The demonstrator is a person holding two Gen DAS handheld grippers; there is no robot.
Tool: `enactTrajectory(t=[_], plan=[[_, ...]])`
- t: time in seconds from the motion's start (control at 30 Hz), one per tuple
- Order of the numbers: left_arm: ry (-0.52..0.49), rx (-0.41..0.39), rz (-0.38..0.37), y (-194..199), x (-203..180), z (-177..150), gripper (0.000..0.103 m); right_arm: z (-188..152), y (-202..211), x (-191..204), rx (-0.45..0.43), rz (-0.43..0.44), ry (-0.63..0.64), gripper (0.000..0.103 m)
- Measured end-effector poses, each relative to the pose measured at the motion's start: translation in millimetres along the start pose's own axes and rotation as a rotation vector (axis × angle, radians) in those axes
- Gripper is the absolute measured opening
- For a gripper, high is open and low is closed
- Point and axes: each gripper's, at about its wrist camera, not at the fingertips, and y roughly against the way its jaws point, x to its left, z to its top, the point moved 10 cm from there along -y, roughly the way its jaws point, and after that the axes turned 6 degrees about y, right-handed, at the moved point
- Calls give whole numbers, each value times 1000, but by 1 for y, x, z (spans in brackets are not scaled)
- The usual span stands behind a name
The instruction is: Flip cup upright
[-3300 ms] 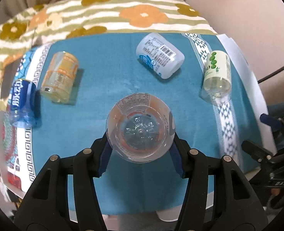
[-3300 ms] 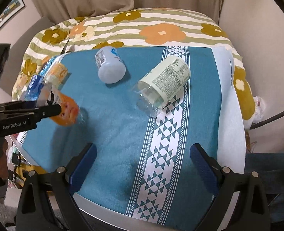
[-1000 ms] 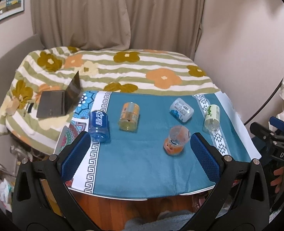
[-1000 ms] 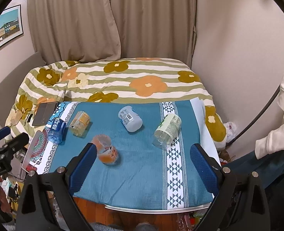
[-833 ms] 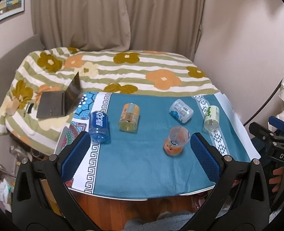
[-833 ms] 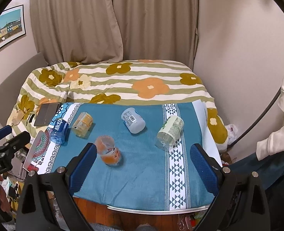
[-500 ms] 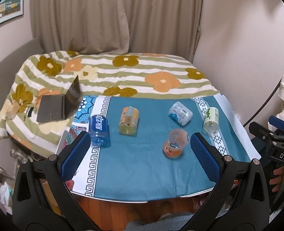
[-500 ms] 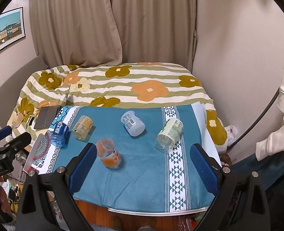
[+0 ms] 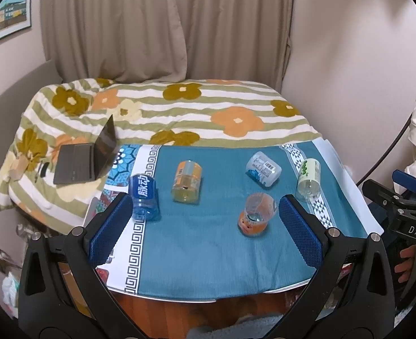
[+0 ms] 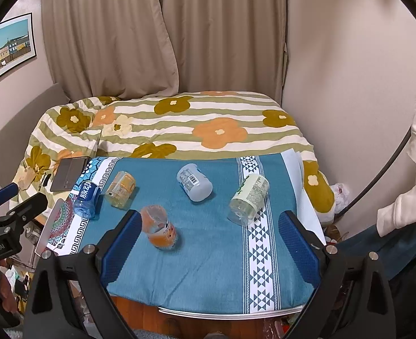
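Note:
An orange-labelled clear cup stands upright on the teal cloth, mouth up; it also shows in the right wrist view. Four cups lie on their sides: blue, yellow-orange, white and green-labelled. In the right wrist view they are the blue, yellow-orange, white and green-labelled cups. My left gripper is open and empty, held back above the table's near edge. My right gripper is open and empty, also held back.
The teal cloth covers a small table before a flowered bed. An open laptop sits on the bed at left. The right gripper's body shows at the right edge. Curtains and walls stand behind.
The left gripper let go of the orange-labelled cup, which now stands upright. Both grippers pulled back and up from the table; lately the view has drifted only slightly.

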Motion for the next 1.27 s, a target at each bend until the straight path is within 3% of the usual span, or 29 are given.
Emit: enactTrajectory(t=[1.03, 1.27], plan=[[-10, -40, 34, 3, 10, 9, 103, 2, -2, 1, 1, 0, -4, 97], [-14, -48, 62, -1, 15, 14, 103, 5, -3, 9, -3, 45, 8, 97]])
